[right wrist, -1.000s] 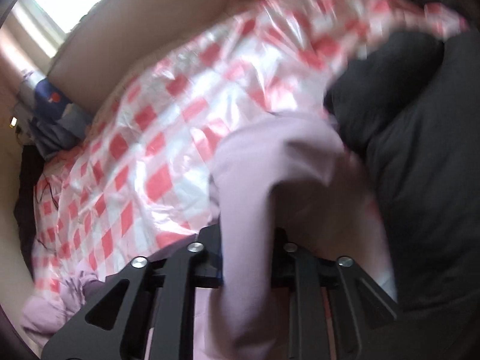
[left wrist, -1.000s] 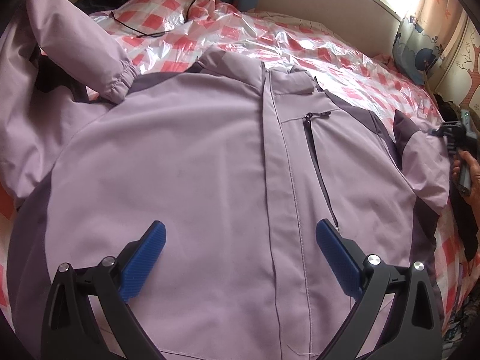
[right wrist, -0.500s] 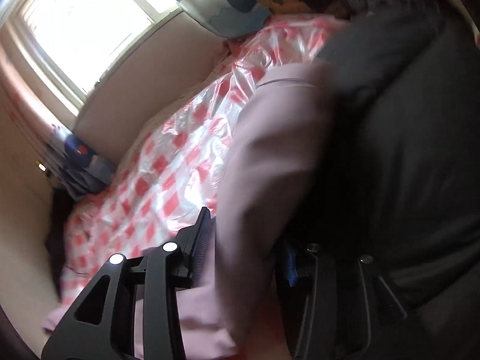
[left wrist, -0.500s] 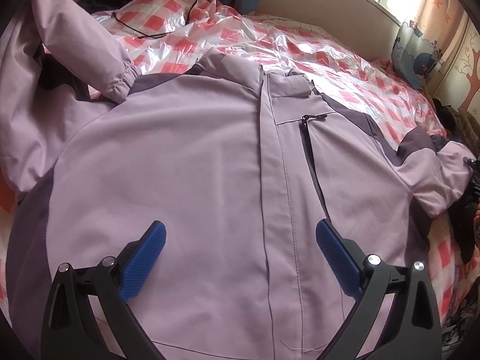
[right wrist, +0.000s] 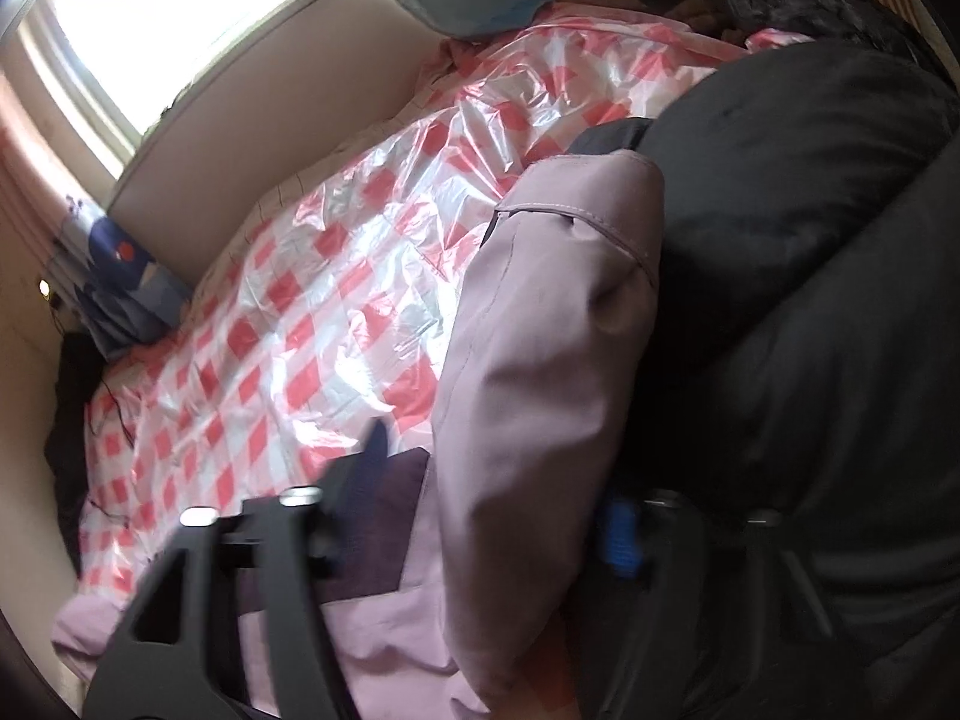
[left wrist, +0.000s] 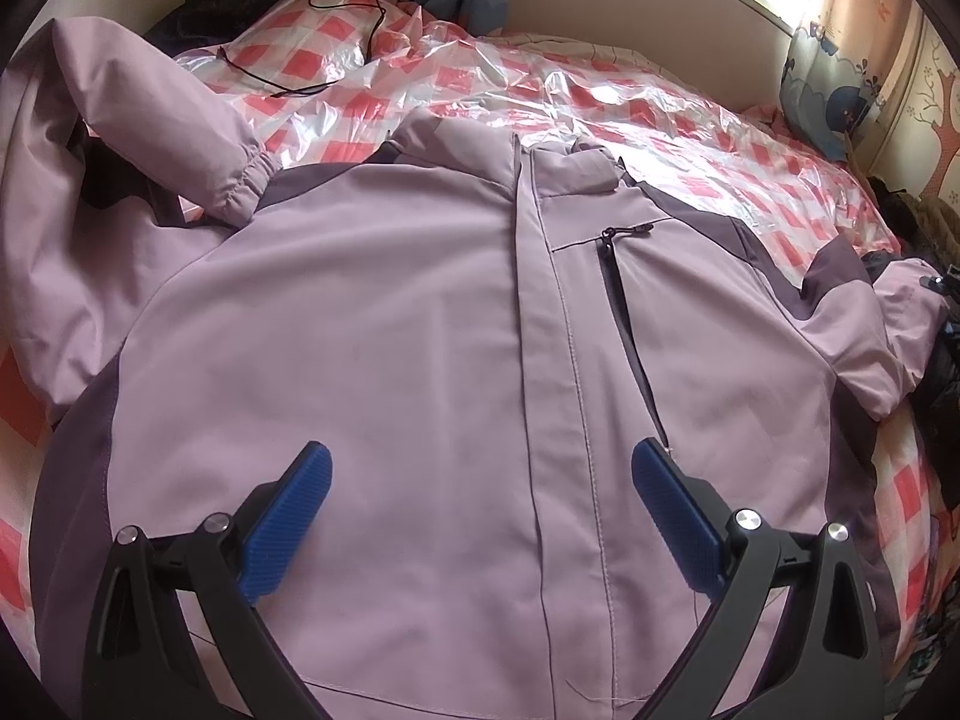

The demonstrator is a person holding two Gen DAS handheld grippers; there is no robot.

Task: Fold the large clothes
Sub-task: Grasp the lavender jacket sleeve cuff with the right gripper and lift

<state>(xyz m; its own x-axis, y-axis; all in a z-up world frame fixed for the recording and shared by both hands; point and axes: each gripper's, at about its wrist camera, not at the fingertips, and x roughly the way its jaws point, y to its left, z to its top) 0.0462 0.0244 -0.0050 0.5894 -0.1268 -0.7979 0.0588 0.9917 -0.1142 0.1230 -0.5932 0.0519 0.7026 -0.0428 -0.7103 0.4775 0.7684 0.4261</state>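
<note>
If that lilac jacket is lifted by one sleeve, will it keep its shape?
Probably not: the jacket lies creased and limp. The sleeve bends between the right gripper's fingers, so it likely drapes.

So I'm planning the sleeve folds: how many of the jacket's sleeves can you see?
2. One sleeve lies folded in at the jacket's upper left; the other sleeve sits between the right gripper's fingers, beside a black garment.

Bed (left wrist: pixel 690 138) under red-checked plastic sheet (left wrist: pixel 600 102), lilac jacket (left wrist: pixel 390 360) spread flat, black cable (left wrist: pixel 300 84), dark garment (right wrist: pixel 810 300)
</note>
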